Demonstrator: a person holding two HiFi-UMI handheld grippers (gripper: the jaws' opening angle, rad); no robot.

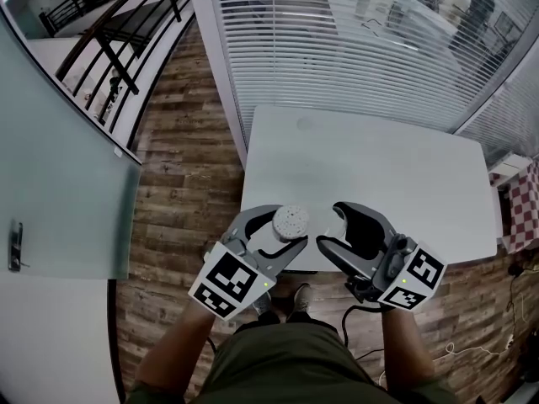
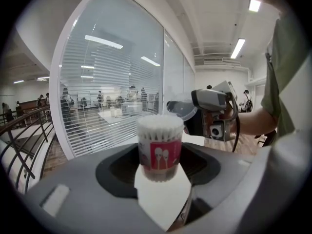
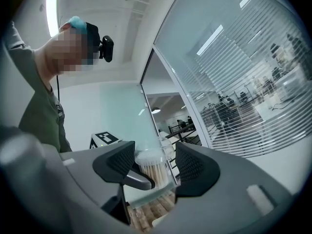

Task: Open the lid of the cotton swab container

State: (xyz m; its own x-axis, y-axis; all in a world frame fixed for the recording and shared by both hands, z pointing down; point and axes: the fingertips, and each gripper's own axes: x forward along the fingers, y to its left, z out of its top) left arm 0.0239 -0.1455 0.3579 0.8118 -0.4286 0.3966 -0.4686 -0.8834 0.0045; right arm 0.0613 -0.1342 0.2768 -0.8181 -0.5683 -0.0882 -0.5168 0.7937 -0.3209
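The left hand-held gripper (image 1: 289,228) has its jaws set wide and closed on a round, clear plastic cotton swab container (image 2: 160,147) with a red label. It holds the container upright by the sides, in the air over the near edge of the white rectangular bench (image 1: 379,175). The container's top is uncovered, and the packed white swab tips stand bare above its rim. The right hand-held gripper (image 1: 330,227) is level beside the left one, with its jaws turned toward the container. Between its black ribbed pads (image 3: 192,167) sits the clear plastic lid (image 2: 181,110), gripped and off the container, just beside its open top. In the right gripper view the swabs show through the lid's clear wall. A wooden plank floor (image 1: 181,183) lies beside the bench.
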